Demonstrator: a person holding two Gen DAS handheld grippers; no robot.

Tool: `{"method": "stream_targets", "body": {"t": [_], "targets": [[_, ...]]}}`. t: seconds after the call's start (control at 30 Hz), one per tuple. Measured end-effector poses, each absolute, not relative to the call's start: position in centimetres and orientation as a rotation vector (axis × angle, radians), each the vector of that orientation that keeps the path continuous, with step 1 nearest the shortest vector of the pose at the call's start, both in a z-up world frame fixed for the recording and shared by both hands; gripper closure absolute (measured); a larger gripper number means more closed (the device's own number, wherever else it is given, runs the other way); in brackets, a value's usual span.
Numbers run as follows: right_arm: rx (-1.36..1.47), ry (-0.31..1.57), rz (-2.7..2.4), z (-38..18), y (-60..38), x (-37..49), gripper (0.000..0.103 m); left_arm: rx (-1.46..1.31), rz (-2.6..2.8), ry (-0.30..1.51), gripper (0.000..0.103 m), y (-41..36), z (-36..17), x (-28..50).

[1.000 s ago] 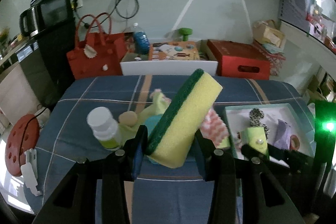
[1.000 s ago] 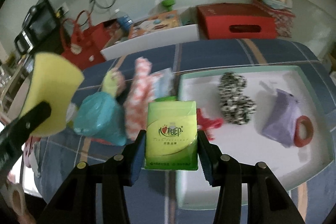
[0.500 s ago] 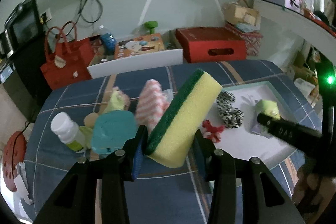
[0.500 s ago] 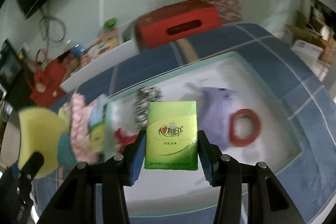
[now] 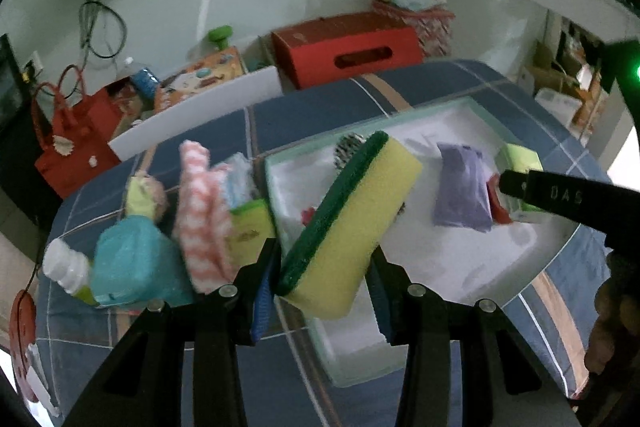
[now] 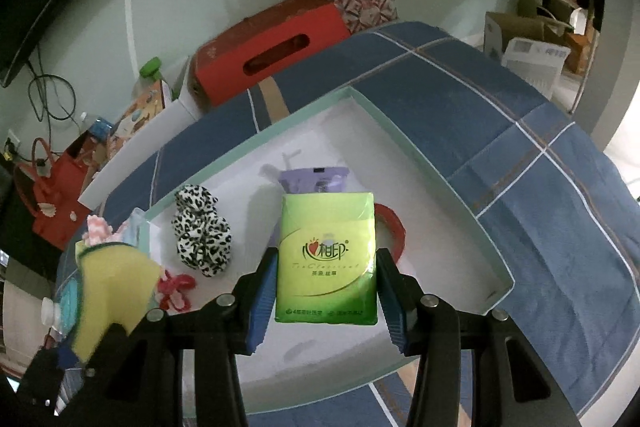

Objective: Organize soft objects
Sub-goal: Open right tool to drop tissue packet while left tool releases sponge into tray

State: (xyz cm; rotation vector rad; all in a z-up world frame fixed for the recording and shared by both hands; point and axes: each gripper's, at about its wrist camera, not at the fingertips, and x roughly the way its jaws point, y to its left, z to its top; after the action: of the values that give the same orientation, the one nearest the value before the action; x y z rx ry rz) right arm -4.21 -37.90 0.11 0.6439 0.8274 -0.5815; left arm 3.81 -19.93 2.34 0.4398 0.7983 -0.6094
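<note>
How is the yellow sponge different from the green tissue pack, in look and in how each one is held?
The sponge is thick yellow foam with a dark green scouring layer; the tissue pack is thin, glossy and printed. The sponge sits tilted in the left gripper; the pack stands upright in the right gripper. Both are clamped above the white tray.

The sponge is showing yellow foam with a dark green scouring edge. The tissue pack is glowing lime green with a red heart mark. The scrunchie is wearing black-and-white leopard spots. The pouch is looking lilac, the tray white with a mint rim, the cloth blue plaid.
</note>
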Motion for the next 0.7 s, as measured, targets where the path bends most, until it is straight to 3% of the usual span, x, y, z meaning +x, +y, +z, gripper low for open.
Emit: {"method": "stream_targets", "body": {"t": [0.2,0.27,0.33,0.37,0.7], "targets": [[0.646,0.849,-0.568,-0.2,-37.6,-3.9,0.052,0.449,-0.631,0.856,0.058,-21.0,0.7,3.9],[0.643,0.85,-0.572,-0.1,-37.5,-3.8,0.041,0.44,-0.637,0.867,0.057,-20.9,0.8,4.0],[0.635,0.846,-0.572,0.1,-37.4,-3.8,0.037,0.424,-0.648,0.876,0.042,-20.7,1.0,4.1],[0.63,0.842,-0.571,0.3,-37.2,-3.8,0.037,0.415,-0.652,0.876,0.041,-20.6,1.1,4.1],[0.608,0.842,-0.57,0.5,-36.6,-3.6,0.037,0.324,-0.606,0.905,0.041,-17.8,2.3,5.7]]}}
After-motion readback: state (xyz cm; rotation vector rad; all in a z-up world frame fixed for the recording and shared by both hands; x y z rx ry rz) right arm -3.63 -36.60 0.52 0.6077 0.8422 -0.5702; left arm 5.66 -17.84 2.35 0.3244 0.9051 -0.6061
